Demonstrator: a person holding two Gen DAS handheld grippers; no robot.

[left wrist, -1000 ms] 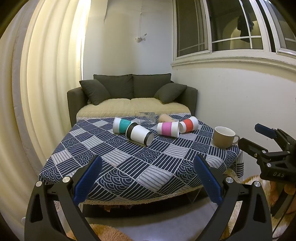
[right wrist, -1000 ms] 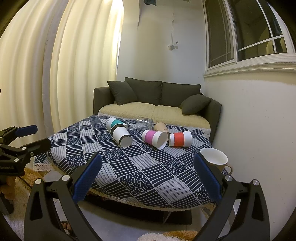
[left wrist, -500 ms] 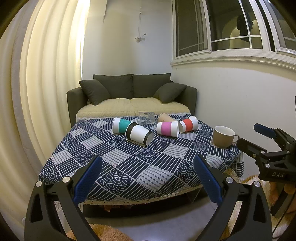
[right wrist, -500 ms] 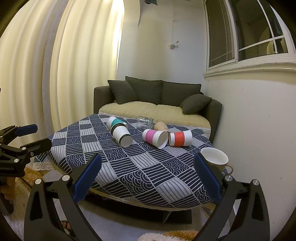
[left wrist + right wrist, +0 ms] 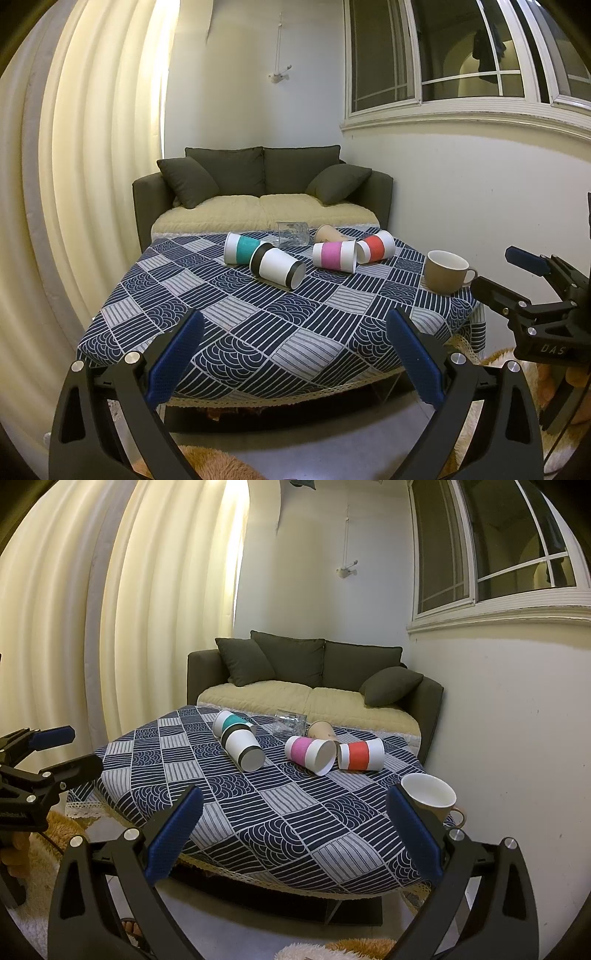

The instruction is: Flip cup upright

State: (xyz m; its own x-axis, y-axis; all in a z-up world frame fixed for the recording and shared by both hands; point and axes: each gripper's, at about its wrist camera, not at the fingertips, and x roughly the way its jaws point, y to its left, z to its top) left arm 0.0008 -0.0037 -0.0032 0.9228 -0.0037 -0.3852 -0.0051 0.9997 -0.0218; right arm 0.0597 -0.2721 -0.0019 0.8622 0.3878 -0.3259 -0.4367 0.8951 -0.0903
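Several paper cups lie on their sides at the far part of the table (image 5: 258,332): a teal-banded cup (image 5: 242,249), a black-banded cup (image 5: 277,267), a pink-banded cup (image 5: 334,256), a red-banded cup (image 5: 376,246) and a plain tan cup (image 5: 327,232). The same cups show in the right wrist view: teal (image 5: 231,720), black (image 5: 243,748), pink (image 5: 310,750), red (image 5: 360,755). A beige mug (image 5: 445,271) stands upright at the right edge. My left gripper (image 5: 293,354) and right gripper (image 5: 293,834) are both open and empty, before the table's near edge.
A clear glass container (image 5: 291,238) sits among the cups. A dark sofa (image 5: 258,192) stands behind the table, a wall to the right, curtains to the left. A fluffy rug (image 5: 332,949) lies on the floor below.
Both grippers have stayed nearly still; the view has shifted only slightly. No cup has moved.
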